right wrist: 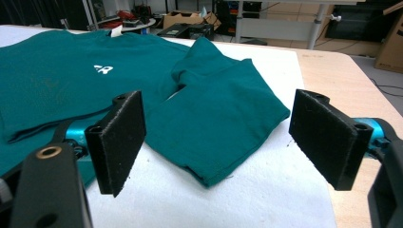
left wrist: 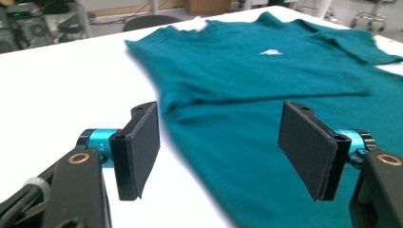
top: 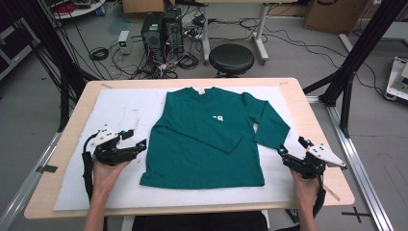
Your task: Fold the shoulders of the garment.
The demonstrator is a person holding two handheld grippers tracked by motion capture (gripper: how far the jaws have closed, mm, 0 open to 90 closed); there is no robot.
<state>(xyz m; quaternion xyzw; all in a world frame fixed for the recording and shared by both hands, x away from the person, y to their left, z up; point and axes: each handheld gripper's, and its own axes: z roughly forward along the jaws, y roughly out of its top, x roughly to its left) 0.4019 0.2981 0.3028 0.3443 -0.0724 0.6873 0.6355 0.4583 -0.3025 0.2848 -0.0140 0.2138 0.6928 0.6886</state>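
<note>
1 teal long-sleeved cotton shirt [top: 204, 139] lies flat, front up, on a white padded sheet [top: 115, 113] that covers most of the pale wooden table [top: 312, 103]. 2 sets of tongs flank it, 1 in each of the person's hands. The shirt has a small white logo [top: 219, 118] on the chest and a white label at the collar. Its 2 sleeves are both folded — the one on the left of the high view lies across the chest, the one on the right is doubled back at the side, its edge near the right tongs.

The left tongs [top: 134, 139] sit just beside the shirt's side edge, spread wide, nothing between the black pads [left wrist: 140, 147]; in the left gripper view the hem-side cloth lies on the sheet beyond them. The right tongs [top: 292, 147] gape wide too, holding nothing, pointed at the folded sleeve [right wrist: 223, 123] — close, not touching.

Beyond the table, 1 round black stool [top: 231, 58] and 2 dark computer towers [top: 161, 29] stand on the grey floor among loose cables.
</note>
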